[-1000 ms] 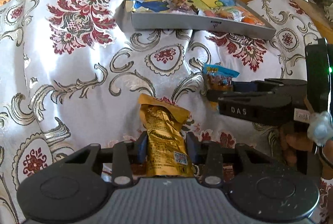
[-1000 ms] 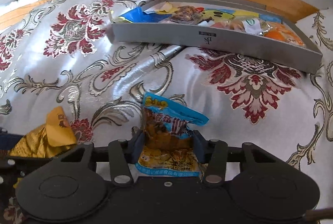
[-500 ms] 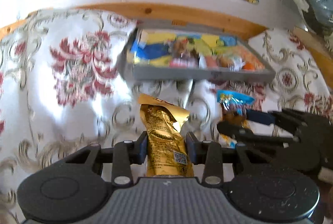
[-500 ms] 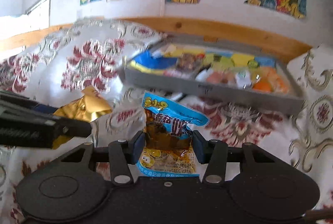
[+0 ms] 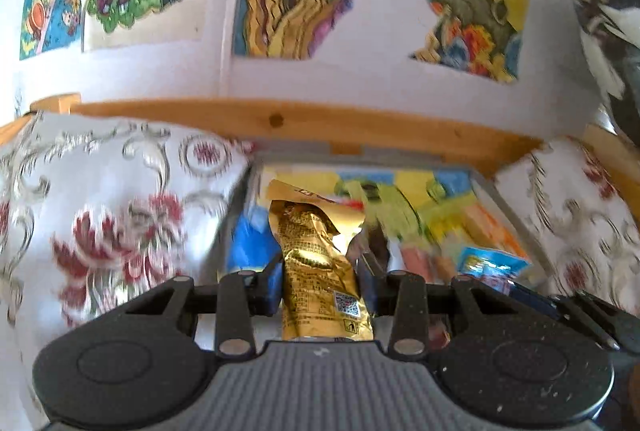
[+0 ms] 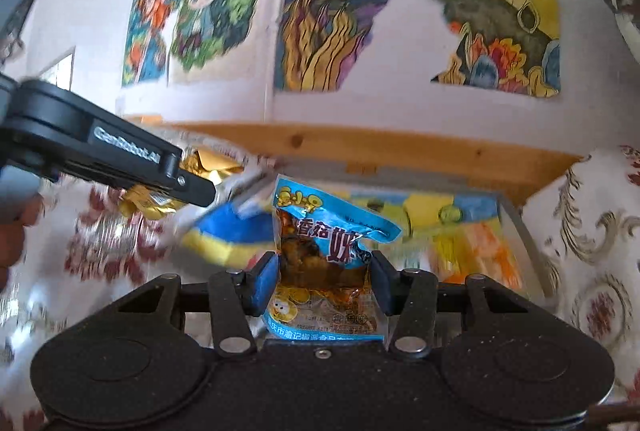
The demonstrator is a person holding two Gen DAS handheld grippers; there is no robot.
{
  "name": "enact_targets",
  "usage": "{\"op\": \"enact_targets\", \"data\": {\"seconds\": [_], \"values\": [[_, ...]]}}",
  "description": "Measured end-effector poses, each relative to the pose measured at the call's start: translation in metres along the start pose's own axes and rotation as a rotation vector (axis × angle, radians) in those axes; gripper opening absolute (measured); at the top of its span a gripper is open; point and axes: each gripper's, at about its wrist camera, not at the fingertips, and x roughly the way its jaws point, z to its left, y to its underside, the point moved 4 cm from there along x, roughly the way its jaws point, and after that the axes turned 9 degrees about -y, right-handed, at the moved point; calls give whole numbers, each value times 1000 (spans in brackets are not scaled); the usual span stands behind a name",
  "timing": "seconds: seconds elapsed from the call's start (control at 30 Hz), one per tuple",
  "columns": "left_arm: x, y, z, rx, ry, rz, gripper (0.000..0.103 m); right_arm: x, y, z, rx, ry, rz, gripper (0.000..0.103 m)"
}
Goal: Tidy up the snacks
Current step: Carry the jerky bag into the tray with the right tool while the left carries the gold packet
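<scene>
The left gripper point(image 5: 320, 281) is closed on a gold snack packet point(image 5: 316, 267), its blue pads pressing the packet's sides at centre frame. The right gripper point(image 6: 324, 281) is clamped the same way on a blue snack packet point(image 6: 328, 251), with brown pieces showing through its clear window. Both are raised, pointing toward the grey tray point(image 5: 508, 209) of bright snacks in the middle distance — its contents blurred. In the right view the left gripper enters from the upper left, beside the other. Beneath lies a floral cloth point(image 5: 100, 223); behind, a wooden rail point(image 5: 276, 123) and cartoon posters point(image 6: 328, 15) on the white wall.
</scene>
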Motion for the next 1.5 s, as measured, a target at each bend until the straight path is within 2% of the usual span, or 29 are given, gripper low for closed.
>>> {"op": "enact_targets", "data": {"seconds": [0.2,0.43,0.77,0.8,0.87,1.1,1.27,1.37,1.5], "values": [[41,-23,-2,-56,-65,3,41,25,-17,-19,1,-15,-77,51],[81,-20,-1,-56,-94,43,41,63,-17,-33,45,-15,-90,51],[105,1,-1,-76,-65,106,41,94,4,-28,41,-27,3,51],[107,2,-1,-81,-62,113,42,95,5,-28,43,-27,8,50],[110,4,-1,-90,-63,126,42,96,5,-27,39,-26,16,35],[115,11,-1,-109,-65,159,43,97,7,-26,42,-21,35,36],[117,14,3,-139,-62,185,50,95,5,-26,28,-8,33,38],[114,15,7,-167,-60,195,56,92,4,-27,27,4,32,44],[104,14,11,-190,-57,173,79,85,0,-26,11,24,22,55]]}}
